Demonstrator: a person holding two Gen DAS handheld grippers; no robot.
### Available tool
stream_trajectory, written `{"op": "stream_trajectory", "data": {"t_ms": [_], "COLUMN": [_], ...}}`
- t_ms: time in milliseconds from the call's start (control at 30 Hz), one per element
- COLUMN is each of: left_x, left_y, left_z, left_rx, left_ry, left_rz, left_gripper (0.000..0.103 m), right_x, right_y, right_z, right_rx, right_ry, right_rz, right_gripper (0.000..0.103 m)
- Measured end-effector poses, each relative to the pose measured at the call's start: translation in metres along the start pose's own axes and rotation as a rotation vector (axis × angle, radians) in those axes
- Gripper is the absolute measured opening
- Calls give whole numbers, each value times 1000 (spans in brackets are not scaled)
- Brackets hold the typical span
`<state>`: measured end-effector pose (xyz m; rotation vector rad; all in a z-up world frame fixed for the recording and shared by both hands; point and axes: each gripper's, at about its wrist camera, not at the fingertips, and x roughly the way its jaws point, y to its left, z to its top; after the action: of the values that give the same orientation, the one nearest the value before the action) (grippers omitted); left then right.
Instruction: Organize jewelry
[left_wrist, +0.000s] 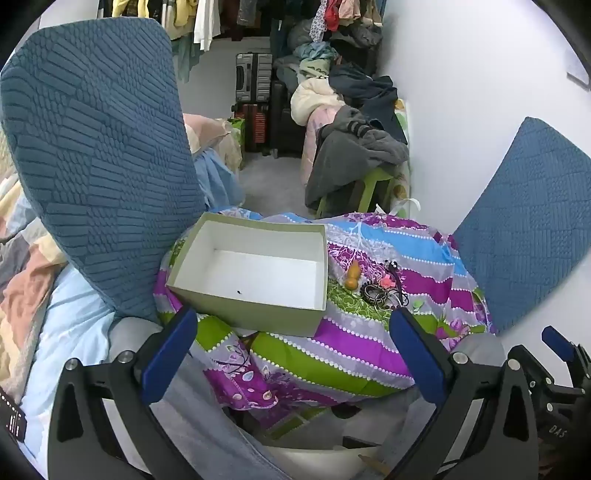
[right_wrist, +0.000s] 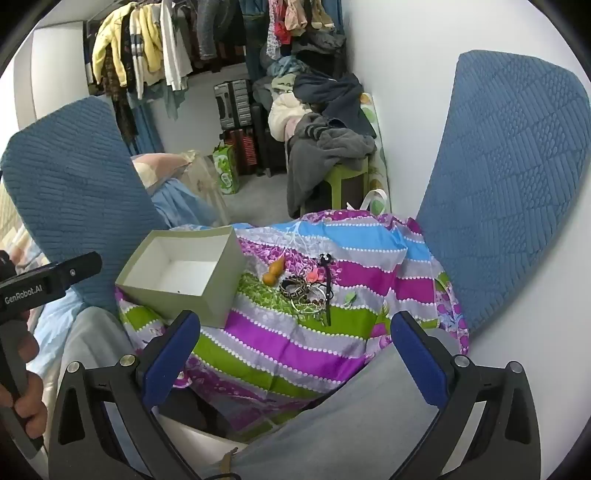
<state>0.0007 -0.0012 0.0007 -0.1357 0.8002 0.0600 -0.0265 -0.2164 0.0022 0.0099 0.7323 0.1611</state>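
Observation:
An open, empty green cardboard box (left_wrist: 255, 266) with a white inside sits on a striped floral cloth (left_wrist: 369, 354); it also shows in the right wrist view (right_wrist: 184, 277). To its right lies a small jewelry pile (left_wrist: 380, 290) (right_wrist: 306, 291): an orange gourd charm (right_wrist: 274, 275), a black-and-gold bangle (right_wrist: 293, 288), thin bangles, a pink piece and a black hair stick (right_wrist: 327, 291). My left gripper (left_wrist: 291, 354) is open and empty, near the cloth's front. My right gripper (right_wrist: 295, 354) is open and empty, short of the pile.
Two blue quilted chair backs flank the cloth (left_wrist: 96, 158) (right_wrist: 509, 184). Behind are a green stool with grey clothes (right_wrist: 332, 162), suitcases (left_wrist: 255, 99), hanging clothes and a white wall. The left gripper's body (right_wrist: 48, 280) shows at the right wrist view's left edge.

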Motion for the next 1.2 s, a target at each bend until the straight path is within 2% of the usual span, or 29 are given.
{"op": "stream_trajectory", "data": {"t_ms": [33, 167, 467, 733, 1200], "left_x": [-2, -7, 0, 0, 3], "left_y": [1, 1, 10, 4, 15], "left_z": [-1, -4, -15, -9, -7], "left_rx": [-12, -19, -12, 2, -3], "left_ry": [-24, -32, 0, 1, 5], "left_rz": [-7, -8, -16, -10, -4], "left_gripper": [103, 103, 103, 103, 103], "right_x": [0, -2, -1, 2, 4], "right_y": [0, -2, -4, -3, 0], "right_z": [1, 0, -7, -9, -7], "right_rx": [11, 4, 8, 19, 8], "right_ry": [1, -3, -3, 22, 24], "right_rz": [10, 10, -2, -9, -9], "right_gripper": [103, 103, 103, 103, 103]}}
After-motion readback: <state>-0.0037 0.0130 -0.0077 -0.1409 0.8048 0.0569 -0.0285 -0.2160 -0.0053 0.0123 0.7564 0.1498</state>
